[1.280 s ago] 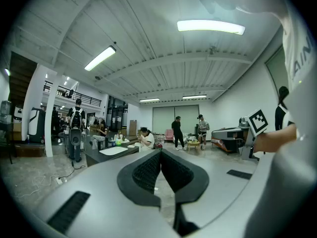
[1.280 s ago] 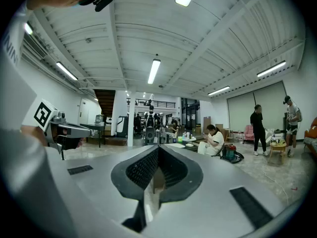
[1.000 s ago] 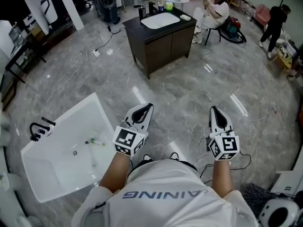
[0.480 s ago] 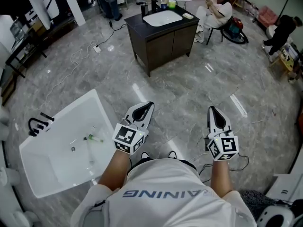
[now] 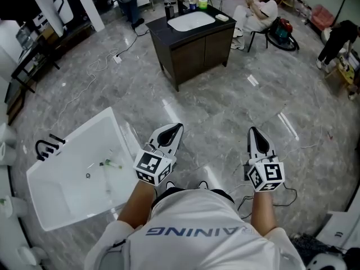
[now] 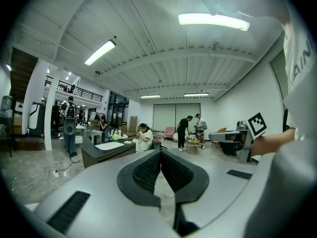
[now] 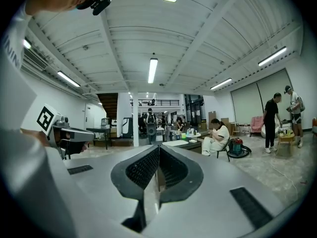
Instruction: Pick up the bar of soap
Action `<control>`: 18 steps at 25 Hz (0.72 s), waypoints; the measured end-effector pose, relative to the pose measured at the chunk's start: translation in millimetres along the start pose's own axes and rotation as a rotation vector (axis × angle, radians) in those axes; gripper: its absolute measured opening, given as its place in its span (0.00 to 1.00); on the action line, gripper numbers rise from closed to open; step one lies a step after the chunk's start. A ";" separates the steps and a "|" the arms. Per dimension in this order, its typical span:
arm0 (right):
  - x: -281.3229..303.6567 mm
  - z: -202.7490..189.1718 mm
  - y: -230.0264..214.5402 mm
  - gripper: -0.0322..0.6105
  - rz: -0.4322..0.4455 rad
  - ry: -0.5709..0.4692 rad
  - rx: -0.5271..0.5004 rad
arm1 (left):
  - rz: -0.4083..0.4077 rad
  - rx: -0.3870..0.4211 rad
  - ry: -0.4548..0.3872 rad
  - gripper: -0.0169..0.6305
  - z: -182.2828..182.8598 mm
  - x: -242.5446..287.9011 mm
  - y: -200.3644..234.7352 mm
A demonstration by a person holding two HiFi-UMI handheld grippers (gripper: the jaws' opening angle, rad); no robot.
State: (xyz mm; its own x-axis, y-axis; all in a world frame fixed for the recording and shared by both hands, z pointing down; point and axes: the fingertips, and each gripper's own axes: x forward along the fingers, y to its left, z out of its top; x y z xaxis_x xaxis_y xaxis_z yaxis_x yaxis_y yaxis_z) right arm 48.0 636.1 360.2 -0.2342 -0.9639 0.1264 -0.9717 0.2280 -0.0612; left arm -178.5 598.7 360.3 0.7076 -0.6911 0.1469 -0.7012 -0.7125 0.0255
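I hold both grippers out over the grey marble floor, at waist height. My left gripper (image 5: 175,127) is shut with nothing in it, its ribbed pads pressed together in the left gripper view (image 6: 160,153). My right gripper (image 5: 252,130) is likewise shut and empty (image 7: 158,148). A white basin (image 5: 53,198) lies low at my left, with a thin green item (image 5: 112,164) inside and a black faucet (image 5: 48,147) at its far edge. I cannot make out a bar of soap. A small white object (image 5: 222,17) lies on the dark cabinet's top.
A dark cabinet (image 5: 194,49) with a white inset sink and several bottles stands ahead. A person sits on a chair (image 5: 260,10) behind it, and another person (image 5: 336,38) stands at the far right. Cables (image 5: 95,66) trail over the floor at the left.
The view has tipped a little, so the cabinet sits higher in the frame. Both grippers stay shut in the same place. The person at the far right has moved.
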 end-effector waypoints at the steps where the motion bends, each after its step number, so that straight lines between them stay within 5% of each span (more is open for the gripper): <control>1: -0.6 -2.4 -4.1 0.08 0.009 0.003 0.002 | 0.006 0.002 0.005 0.04 -0.6 2.9 -3.6; 18: 45.9 -14.4 -54.6 0.08 0.032 0.013 -0.006 | 0.021 -0.008 0.041 0.04 -12.5 67.4 12.6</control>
State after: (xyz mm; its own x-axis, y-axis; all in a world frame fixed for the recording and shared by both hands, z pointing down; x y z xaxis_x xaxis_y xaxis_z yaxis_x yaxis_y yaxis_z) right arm 89.9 581.5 383.7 -0.2655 -0.9543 0.1372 -0.9639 0.2597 -0.0593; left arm -140.7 544.6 382.9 0.6890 -0.7000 0.1881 -0.7164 -0.6970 0.0303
